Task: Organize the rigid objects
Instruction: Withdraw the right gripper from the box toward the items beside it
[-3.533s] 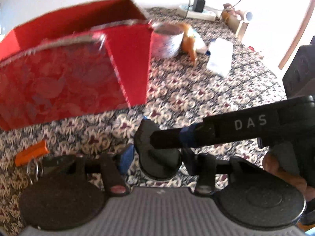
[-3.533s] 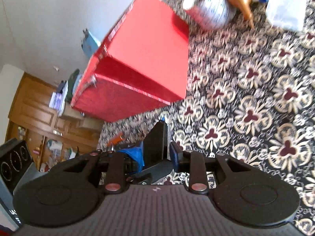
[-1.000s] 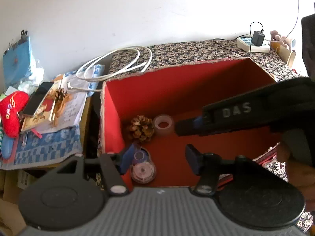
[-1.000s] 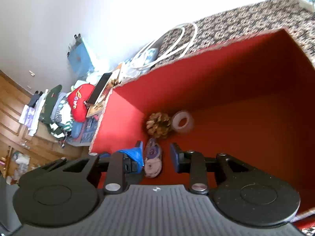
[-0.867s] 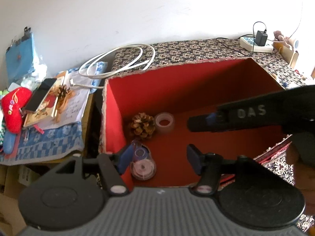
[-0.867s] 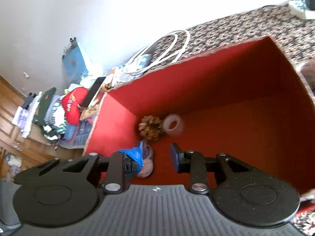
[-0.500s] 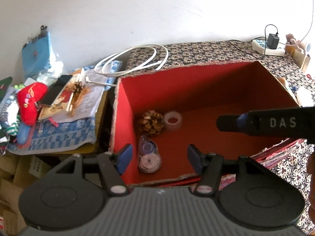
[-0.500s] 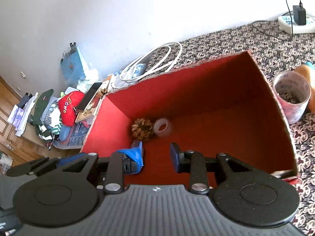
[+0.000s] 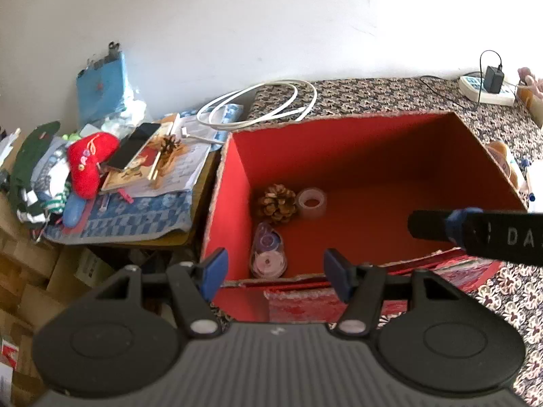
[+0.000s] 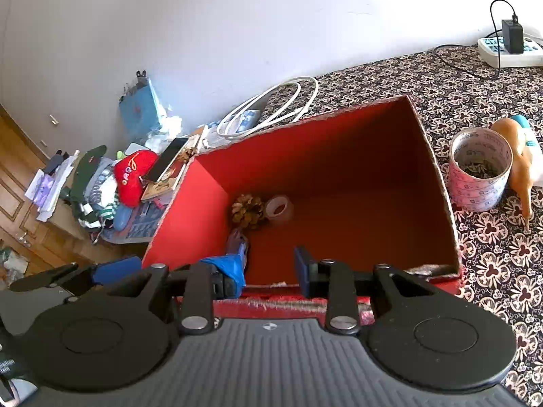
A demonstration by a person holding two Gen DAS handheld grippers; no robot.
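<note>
An open red box (image 9: 390,135) stands on the patterned table; it also shows in the right wrist view (image 10: 437,176). Inside at its left end lie a pine cone (image 9: 275,199), a clear tape roll (image 9: 311,202) and a correction-tape dispenser (image 9: 267,255). The right wrist view shows the pine cone (image 10: 248,211), the tape roll (image 10: 279,209) and part of the dispenser (image 10: 236,237). My left gripper (image 9: 275,273) is open and empty above the box's near wall. My right gripper (image 10: 269,271) is open and empty, also above the near wall; one finger (image 9: 475,234) reaches in from the right.
A round patterned tin (image 10: 480,173) and an orange animal figure (image 10: 519,166) stand right of the box. A white cable coil (image 9: 258,105) lies behind it and a power strip (image 10: 509,52) at the back right. A cluttered side table (image 9: 118,176) stands left, below table level.
Both grippers have risen and drawn back from inside the box. The dispenser that was held low over the table now lies in the box. The right finger has shifted to the right.
</note>
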